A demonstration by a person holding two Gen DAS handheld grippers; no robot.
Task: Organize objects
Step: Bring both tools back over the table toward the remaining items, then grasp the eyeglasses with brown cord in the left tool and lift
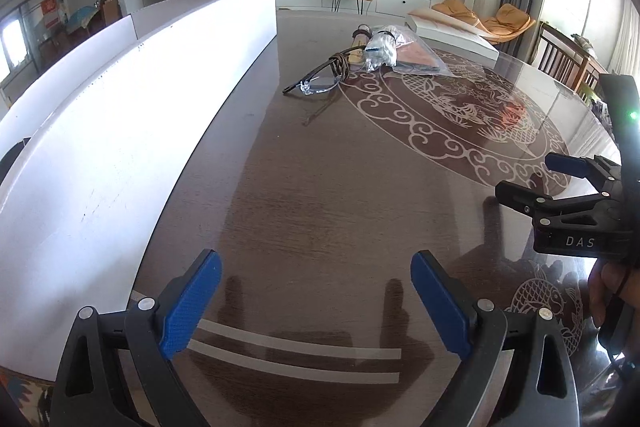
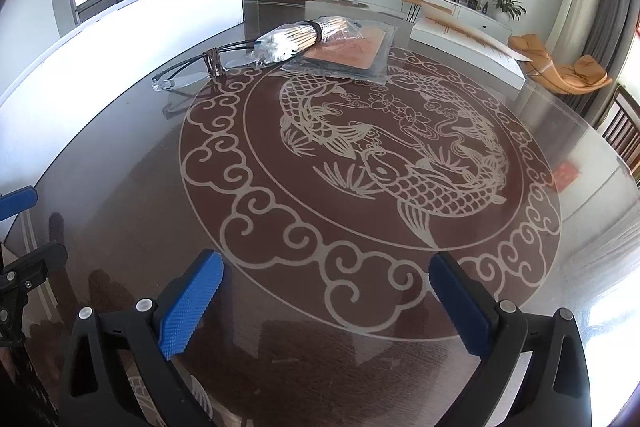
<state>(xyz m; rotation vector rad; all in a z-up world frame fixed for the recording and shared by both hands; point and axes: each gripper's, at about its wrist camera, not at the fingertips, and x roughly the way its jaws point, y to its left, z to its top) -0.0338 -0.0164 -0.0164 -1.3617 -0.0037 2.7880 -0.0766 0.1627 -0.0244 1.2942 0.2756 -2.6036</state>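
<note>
Over the glass table [image 2: 120, 211], both hand-held grippers, left [image 1: 316, 301] and right [image 2: 326, 301], tilt downward, jaws wide and empty.

Glasses [image 2: 188, 73], bagged chopstick bundle [image 2: 298, 37] & flat bagged pad [image 2: 348, 57] clustered at table's far side.

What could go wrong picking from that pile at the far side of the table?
1. The glasses have a brown cord wound round them and touch the bagged stick bundle; lifting one may drag the other.
2. The bundle rests partly on the flat plastic packet, so pulling the packet could roll it.
3. Glossy glass tabletop: thin items may slide under open pads.
</note>
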